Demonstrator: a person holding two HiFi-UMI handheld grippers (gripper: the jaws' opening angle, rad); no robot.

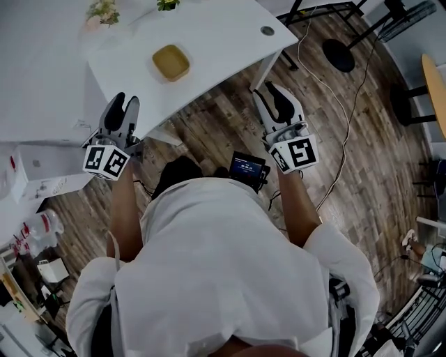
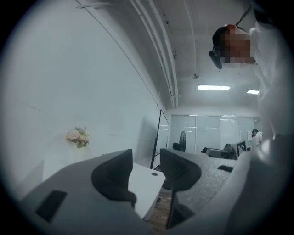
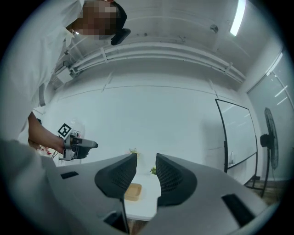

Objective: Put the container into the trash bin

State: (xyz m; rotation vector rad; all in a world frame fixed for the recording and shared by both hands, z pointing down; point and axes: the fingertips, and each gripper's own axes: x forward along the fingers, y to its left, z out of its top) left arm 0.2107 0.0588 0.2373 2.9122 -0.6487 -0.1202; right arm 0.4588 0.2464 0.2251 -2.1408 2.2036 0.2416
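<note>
A shallow tan container (image 1: 171, 63) sits alone on the white table (image 1: 223, 35), ahead of me. My left gripper (image 1: 124, 104) hovers over the table's near edge, to the left of the container, jaws apart and empty. My right gripper (image 1: 276, 96) is off the table's right corner above the wooden floor, also open and empty. In the right gripper view the container (image 3: 132, 192) shows low between the spread jaws of the right gripper (image 3: 146, 173), some way off, and the left gripper (image 3: 78, 148) is at the left. Between the jaws of the left gripper (image 2: 146, 172), its own view shows only the table corner (image 2: 149, 180). No trash bin is in view.
Small flower pots (image 1: 103, 10) stand at the table's far edge. A white box (image 1: 42, 167) and bottles (image 1: 40, 224) lie at the left. Cables (image 1: 348, 118) and a black round stand base (image 1: 339, 56) are on the wooden floor to the right. A black device (image 1: 248, 169) hangs at the person's chest.
</note>
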